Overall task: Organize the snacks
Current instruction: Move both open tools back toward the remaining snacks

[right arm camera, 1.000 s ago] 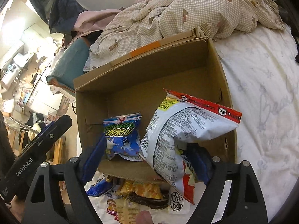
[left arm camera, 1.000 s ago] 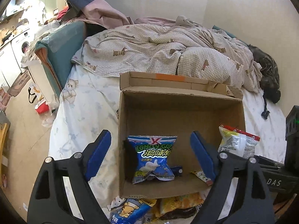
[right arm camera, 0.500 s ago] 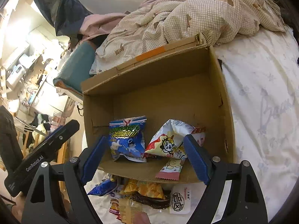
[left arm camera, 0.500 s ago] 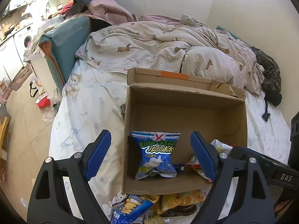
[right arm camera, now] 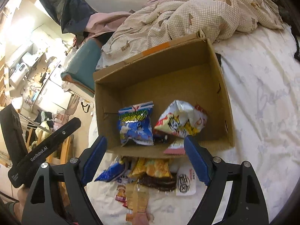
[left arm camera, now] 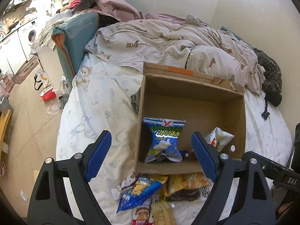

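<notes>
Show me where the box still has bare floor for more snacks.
Free: the box floor behind the blue bag and white bag, up to its far wall. Crowded: the near wall, and the snack pile outside it.

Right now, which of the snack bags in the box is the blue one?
The blue bag, printed with green lettering, stands at the left of the cardboard box. Beside it, the only other bag there is a white, red and yellow bag.

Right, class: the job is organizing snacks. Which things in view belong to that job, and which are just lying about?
Part of the job:
- cardboard box
- blue snack bag in the box
- white snack bag in the box
- loose snack packets on the bed in front of the box

Just lying about:
- checked duvet
- pink clothing
- washing machine
</notes>
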